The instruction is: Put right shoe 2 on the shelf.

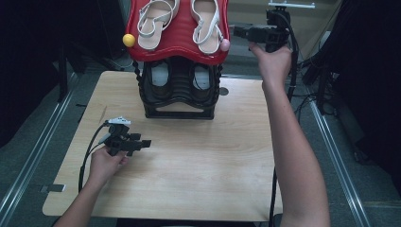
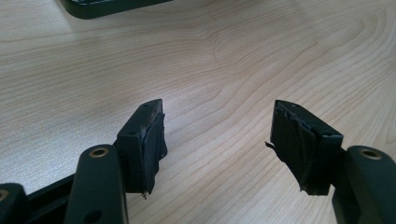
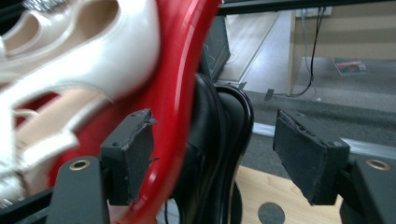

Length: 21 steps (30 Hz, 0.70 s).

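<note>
Two tools work here: the left tool (image 1: 144, 143) rests released on the tabletop (image 1: 198, 161); farther off, the right tool (image 1: 235, 31), released and empty, sits beside the red rack (image 1: 179, 45) holding white sandals (image 1: 205, 23).

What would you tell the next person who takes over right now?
Left gripper: open, holding nothing, low over the table.
Right gripper: open, holding nothing, at the right edge of the red shelf, beside the right sandal.
Things: both white sandals lie on the red shelf; the left sandal is next to the right one. Dark shoes sit on the black shelf below.
Done: sandals are on the rack.
Left: unclear; check whether the right sandal needs straightening before pulling the right gripper away.
</note>
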{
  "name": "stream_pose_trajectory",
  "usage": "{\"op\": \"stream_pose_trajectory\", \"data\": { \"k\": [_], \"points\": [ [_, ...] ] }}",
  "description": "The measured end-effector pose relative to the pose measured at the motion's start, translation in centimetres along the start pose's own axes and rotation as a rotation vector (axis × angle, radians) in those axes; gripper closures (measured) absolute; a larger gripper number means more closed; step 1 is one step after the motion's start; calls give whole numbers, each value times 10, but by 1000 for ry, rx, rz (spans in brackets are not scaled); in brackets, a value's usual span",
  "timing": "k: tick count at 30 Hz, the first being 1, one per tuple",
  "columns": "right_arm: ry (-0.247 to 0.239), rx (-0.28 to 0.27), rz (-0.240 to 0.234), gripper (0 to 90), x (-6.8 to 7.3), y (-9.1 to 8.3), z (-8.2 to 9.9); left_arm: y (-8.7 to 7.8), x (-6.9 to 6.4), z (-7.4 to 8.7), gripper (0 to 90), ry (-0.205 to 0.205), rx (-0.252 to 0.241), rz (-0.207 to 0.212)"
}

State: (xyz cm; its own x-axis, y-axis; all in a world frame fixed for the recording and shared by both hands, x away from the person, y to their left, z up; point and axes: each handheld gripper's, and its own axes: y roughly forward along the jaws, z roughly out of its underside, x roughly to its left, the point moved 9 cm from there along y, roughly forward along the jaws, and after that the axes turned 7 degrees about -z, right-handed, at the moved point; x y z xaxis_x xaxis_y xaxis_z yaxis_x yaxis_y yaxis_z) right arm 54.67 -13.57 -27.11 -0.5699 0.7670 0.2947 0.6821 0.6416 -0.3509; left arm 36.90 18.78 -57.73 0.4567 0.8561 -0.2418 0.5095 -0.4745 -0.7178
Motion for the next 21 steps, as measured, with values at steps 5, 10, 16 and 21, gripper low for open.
{"op": "stream_pose_trajectory", "data": {
  "k": [5, 10, 16, 21],
  "points": [
    [2, -4, 1, 291, -7, -1, 9, 0, 1, 0, 357, 0, -1, -1],
    [17, -30, 1, 277, -12, -3, 19, 0, 1, 0, 357, -3, -3, -4],
    [7, 22, 86, 282, -23, 1, 38, 0, 1, 0, 357, -5, -2, -5],
    [0, 22, 11, 224, -21, 1, 51, 1, 1, 0, 357, -3, -6, -9]
  ]
}}
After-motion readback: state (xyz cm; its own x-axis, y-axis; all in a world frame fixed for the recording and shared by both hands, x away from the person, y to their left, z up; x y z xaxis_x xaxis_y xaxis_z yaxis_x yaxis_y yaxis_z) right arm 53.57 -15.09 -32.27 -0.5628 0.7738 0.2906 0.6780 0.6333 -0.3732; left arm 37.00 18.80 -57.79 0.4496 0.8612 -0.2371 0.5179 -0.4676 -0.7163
